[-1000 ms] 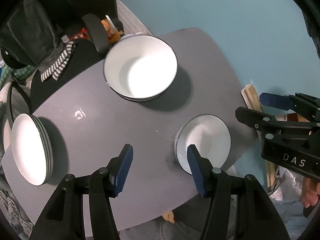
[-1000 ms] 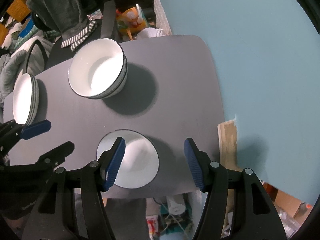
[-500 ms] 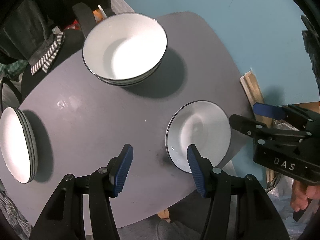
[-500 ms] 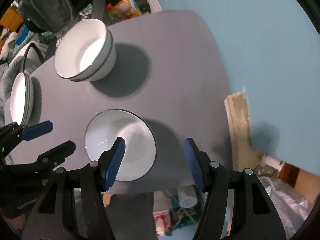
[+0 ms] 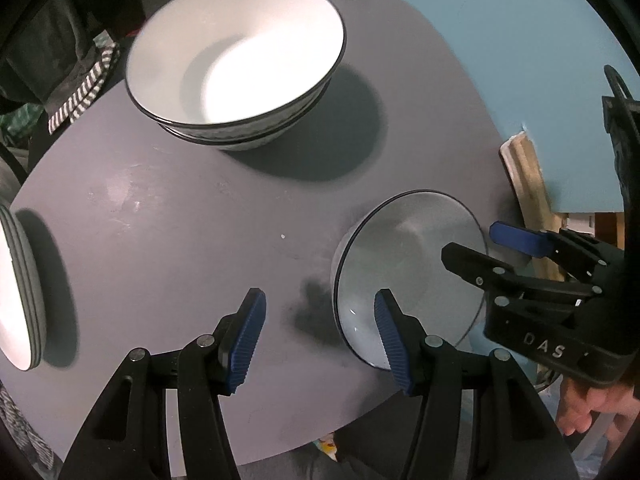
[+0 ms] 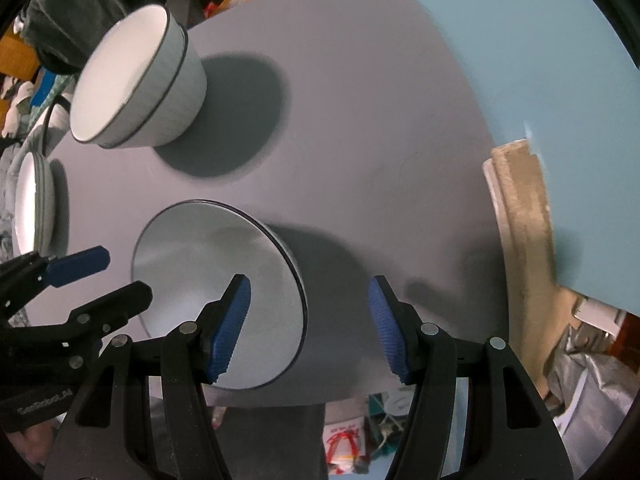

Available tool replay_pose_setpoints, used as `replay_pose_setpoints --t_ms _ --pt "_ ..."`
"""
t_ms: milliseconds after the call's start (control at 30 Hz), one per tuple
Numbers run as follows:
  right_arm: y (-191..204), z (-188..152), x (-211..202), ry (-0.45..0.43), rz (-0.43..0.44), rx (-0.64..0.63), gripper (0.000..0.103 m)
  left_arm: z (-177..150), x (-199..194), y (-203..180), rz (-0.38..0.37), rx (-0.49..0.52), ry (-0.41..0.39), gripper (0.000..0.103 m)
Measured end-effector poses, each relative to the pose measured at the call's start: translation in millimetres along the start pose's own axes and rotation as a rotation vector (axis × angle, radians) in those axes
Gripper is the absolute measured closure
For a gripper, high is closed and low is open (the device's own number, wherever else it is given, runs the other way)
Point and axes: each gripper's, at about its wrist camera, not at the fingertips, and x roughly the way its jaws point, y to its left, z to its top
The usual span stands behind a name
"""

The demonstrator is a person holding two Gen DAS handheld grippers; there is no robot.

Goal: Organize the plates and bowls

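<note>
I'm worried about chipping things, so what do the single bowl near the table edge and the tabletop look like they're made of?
Single bowl: white with a thin dark rim line and a smooth, faintly glossy inside, so probably glazed ceramic, though enamelled metal is possible. Tabletop: flat matte grey with faint smudges, likely painted or laminated board; nothing settles which.

Glossy white glazed bowls (image 5: 236,68), matt grey table (image 5: 180,216), ribbed blue pads (image 6: 230,328), rough wood strip (image 6: 520,216)
</note>
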Motion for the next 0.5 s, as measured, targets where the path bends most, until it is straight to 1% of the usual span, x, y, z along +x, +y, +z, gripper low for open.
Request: replay_pose_setpoints --t_ms 133,300,367,433,500 --pt "-1 1 10 0.001 0.002 -0.005 0.042 2 11 0 -0.012 -0.013 0.015 0.045" --pt "-2 0 18 0.018 0.006 -0.003 0.043 3 21 1 -0.004 -0.014 0.015 0.045" --pt "-2 -1 21 0.026 0.010 0.003 0.046 0 25 1 0.003 -0.014 0.017 0.045" --pt "-1 -2 22 0.034 0.017 0.006 0.053 -1 28 2 0.003 -0.020 0.021 0.045" --pt "-6 -2 23 0.042 0.017 0.009 0.056 -2 29 5 -0.004 -0.035 0.023 0.045"
